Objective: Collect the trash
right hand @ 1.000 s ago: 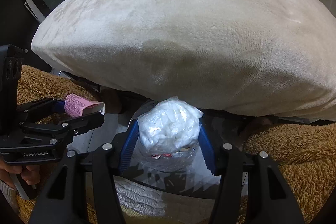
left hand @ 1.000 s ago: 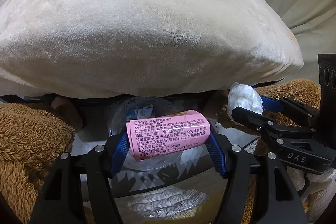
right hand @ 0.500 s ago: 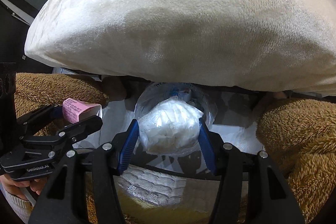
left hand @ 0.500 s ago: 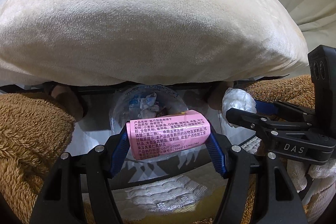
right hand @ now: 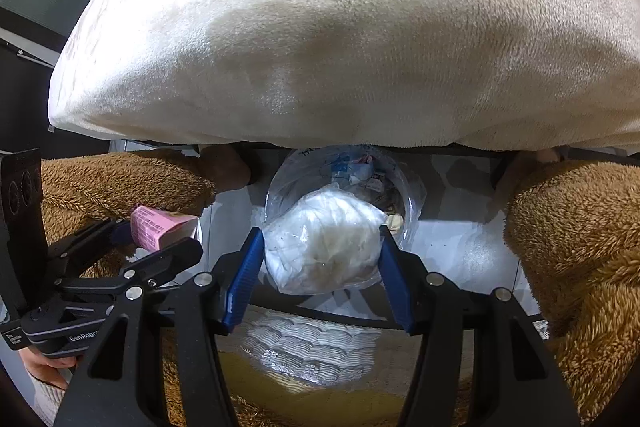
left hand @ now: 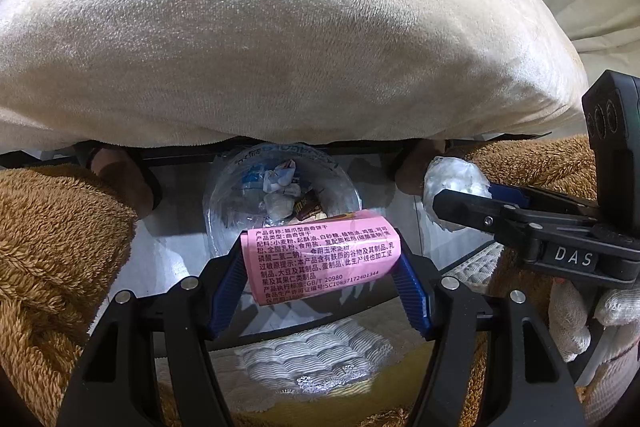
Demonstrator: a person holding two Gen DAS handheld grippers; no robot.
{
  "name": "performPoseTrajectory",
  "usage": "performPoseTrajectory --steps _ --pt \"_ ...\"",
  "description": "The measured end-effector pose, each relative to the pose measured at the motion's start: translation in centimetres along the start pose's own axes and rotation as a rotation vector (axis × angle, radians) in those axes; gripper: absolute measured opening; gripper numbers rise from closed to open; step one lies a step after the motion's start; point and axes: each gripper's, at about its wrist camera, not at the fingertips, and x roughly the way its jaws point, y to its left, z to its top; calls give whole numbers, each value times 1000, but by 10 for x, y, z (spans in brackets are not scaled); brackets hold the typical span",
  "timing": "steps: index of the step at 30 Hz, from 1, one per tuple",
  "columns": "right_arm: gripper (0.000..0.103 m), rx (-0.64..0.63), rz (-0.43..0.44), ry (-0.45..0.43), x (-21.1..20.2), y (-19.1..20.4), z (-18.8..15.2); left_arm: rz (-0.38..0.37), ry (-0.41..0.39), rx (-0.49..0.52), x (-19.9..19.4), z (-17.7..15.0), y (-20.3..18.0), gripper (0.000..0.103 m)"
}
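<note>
**Operator:** Why am I holding both grippers this low, pointing down between the knees?

**Manual:** You hold them there because the lined bin [left hand: 280, 195] sits on the pale floor directly below; its clear bag mouth is open and already contains crumpled wrappers [left hand: 280, 187]; anything released from this position should fall into it, not onto the brown fleece trousers [left hand: 60, 247] either side.

**Operator:** What does each gripper carry?

**Manual:** Your left gripper [left hand: 320, 263] is clamped on the pink snack wrapper [left hand: 320, 259]; the blue pads [left hand: 228, 283] press on both of its ends, so the jaws stand at a moderate width set by the wrapper itself. Your right gripper [right hand: 322, 255] grips the white wad in clear plastic [right hand: 324, 247]; its pads touch both sides of the bundle; the soft wad bulges between them, which is why the grip looks loose.

**Operator:** Which goes first?

**Manual:** Judged from the right wrist view, the wad hangs over the near rim of the bin, so it appears ready for release; the pink wrapper likewise overlaps the rim. The cream cushion [left hand: 280, 27] overhangs the far rim; keep both loads on the near side; a light wrapper may drift off target.
</note>
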Motion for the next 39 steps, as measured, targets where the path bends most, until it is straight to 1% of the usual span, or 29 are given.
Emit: performPoseTrajectory --steps 6,9,10,11,12,16,21,28,35,39 --pt "58 16 17 -9 -2 -2 2 -2 10 13 2 -3 -2 66" --pt "64 35 28 -17 -4 -5 3 -7 2 13 0 -3 -3 66" --pt "69 43 33 -19 -5 -7 4 -3 0 14 -1 -2 -2 71" --pt "72 53 35 -21 -5 -8 4 0 3 14 -1 -3 -3 79" --pt "74 59 35 -24 -6 -9 4 -1 8 14 0 -3 -3 80" --pt "74 65 41 -27 -7 -12 4 6 10 19 1 -2 -4 80" --pt "74 66 49 -38 -10 -12 6 -5 -13 1 -5 -1 0 80" --pt "74 54 45 -69 -16 -11 4 -20 -62 3 -16 1 -1 80" --pt "74 18 25 -166 -35 -7 1 -40 -136 13 -33 3 -2 80" --pt "74 -3 25 -231 -50 -7 0 -65 -197 23 -48 5 -1 80"
